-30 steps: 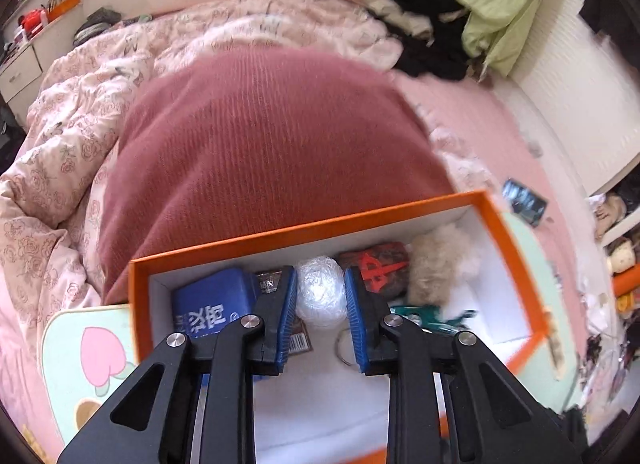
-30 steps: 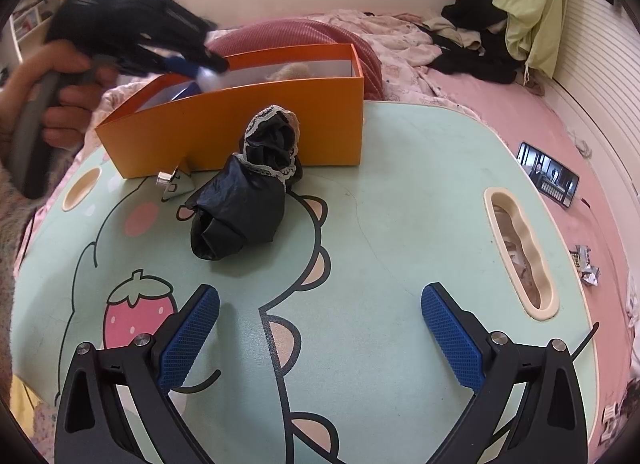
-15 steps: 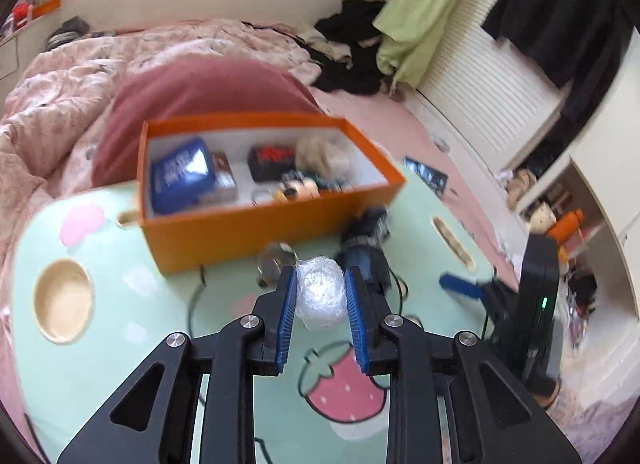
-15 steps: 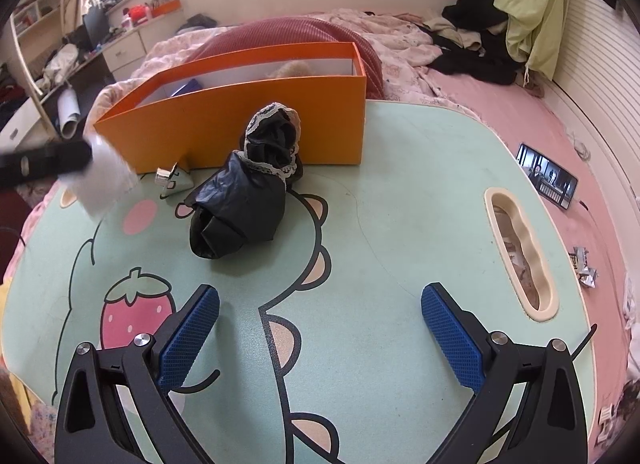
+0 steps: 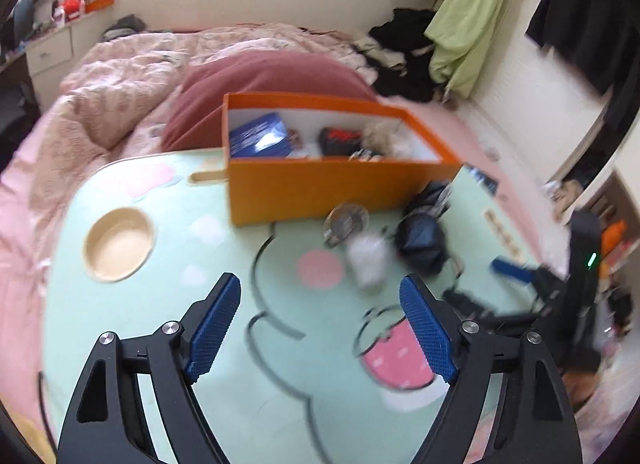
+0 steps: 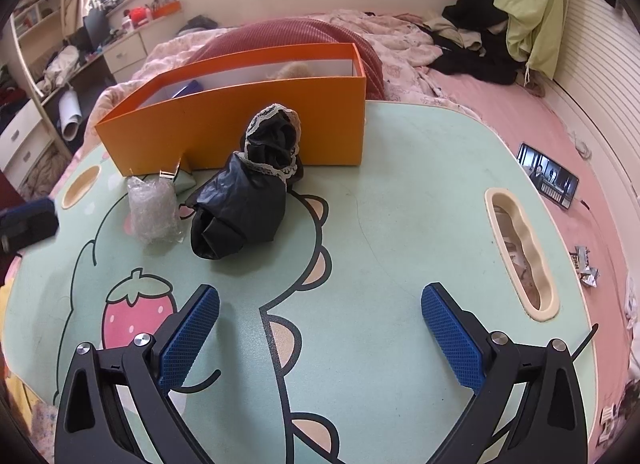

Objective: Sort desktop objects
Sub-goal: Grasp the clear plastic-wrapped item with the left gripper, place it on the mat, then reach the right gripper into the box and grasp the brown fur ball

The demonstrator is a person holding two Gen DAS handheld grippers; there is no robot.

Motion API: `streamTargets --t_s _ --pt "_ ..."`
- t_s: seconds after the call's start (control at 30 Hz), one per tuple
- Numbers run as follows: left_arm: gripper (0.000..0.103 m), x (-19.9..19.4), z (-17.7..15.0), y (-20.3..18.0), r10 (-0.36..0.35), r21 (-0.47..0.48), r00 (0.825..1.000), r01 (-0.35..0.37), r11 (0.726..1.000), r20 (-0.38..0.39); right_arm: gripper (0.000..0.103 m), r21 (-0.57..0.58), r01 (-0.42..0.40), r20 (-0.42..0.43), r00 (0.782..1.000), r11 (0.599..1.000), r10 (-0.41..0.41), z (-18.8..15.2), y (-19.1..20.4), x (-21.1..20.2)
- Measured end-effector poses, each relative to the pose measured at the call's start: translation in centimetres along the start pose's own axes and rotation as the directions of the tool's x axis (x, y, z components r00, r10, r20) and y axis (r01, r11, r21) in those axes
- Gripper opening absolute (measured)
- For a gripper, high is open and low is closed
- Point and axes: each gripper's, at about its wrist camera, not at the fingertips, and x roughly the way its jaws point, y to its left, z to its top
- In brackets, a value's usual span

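Note:
A crumpled clear plastic wad (image 6: 153, 209) lies on the mint cartoon tabletop (image 6: 400, 223), just left of a black bundle with lace trim (image 6: 248, 199). The same wad (image 5: 368, 260) shows blurred ahead of my left gripper (image 5: 324, 328), whose jaws are opening and stand wide with nothing between them. Behind stands the orange box (image 5: 320, 187) holding a blue pack (image 5: 260, 139), a dark red-marked item and something fluffy. My right gripper (image 6: 320, 336) hovers open over the table's near part, empty.
A small clear round object (image 5: 346, 219) lies against the box front. The table has a round cup recess (image 5: 119, 244) and a long slot (image 6: 520, 256). A pink bed with a maroon cushion (image 5: 272, 79) lies behind. A phone (image 6: 548, 175) rests on the bed at right.
My left gripper carried the plastic wad out of the orange box and back over the table, then its jaws spread and the wad dropped onto the tabletop. The right gripper has not moved.

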Motion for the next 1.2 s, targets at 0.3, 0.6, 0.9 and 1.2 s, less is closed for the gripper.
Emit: streamTargets --t_s 0.3,0.6,0.9,1.2 --pt "0.103 3.6 -3.4 -0.9 0.142 0.075 0.987 -0.136 0.988 -0.071 0.101 -0.005 0.004 -0.001 1.000 1.000 -0.004 0.0 0.1 0.1" --pt "0.103 3.6 -3.6 -0.7 0.139 0.072 0.988 -0.134 0.988 -0.065 0.101 -0.004 0.004 0.001 1.000 1.000 -0.004 -0.1 0.1 0.1" --pt "0.103 3.7 -3.0 -1.3 0.131 0.064 0.989 -0.127 0.990 -0.068 0.101 0.024 -0.051 -0.020 0.998 0.998 0.052 0.8 -0.4 -0.8" --pt "0.103 3.7 -3.0 -1.3 0.132 0.066 0.989 -0.127 0.990 -0.068 0.089 -0.024 -0.087 0.124 0.988 0.996 0.089 9.6 -1.1 -4.9"
